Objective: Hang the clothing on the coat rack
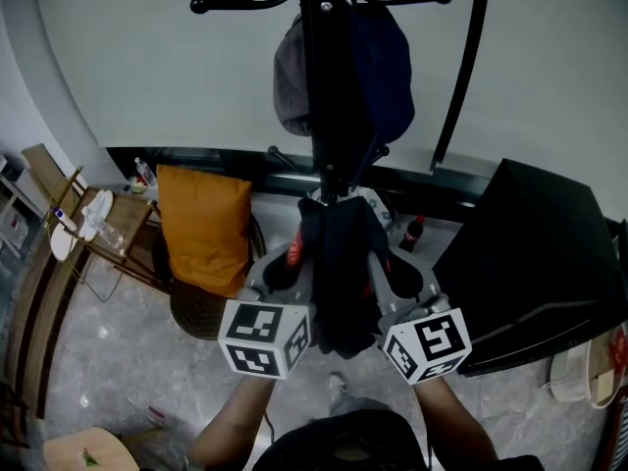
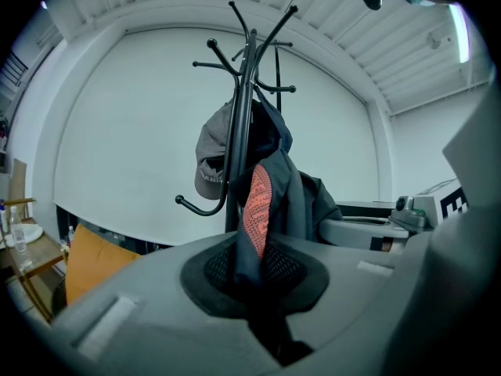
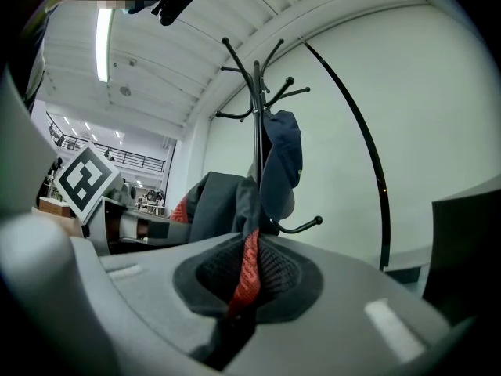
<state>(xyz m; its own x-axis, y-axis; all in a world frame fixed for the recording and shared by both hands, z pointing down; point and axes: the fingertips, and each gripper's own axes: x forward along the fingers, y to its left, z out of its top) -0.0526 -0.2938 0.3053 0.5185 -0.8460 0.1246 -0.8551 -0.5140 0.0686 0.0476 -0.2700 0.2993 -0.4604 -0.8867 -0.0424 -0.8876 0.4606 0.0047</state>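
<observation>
Left gripper (image 2: pixel 254 266): jaws pressed onto a fold of the jacket (image 2: pixel 258 202), dark fabric with orange trim. Right gripper (image 3: pixel 244 279): jaws likewise pinching the jacket, at a red-orange strip.

Head view: the jacket is bunched between both grippers, at 6 o'clock from the coat rack (image 1: pixel 329 77) pole. Whether it touches a hook cannot be told. Rack top is cut off at the frame edge; its base is hidden behind the jacket.

Grey cap (image 1: pixel 287 86) and navy cap (image 1: pixel 388 77) hang on the rack. Orange cushion (image 1: pixel 201 224) sits at 9 o'clock of the grippers.
</observation>
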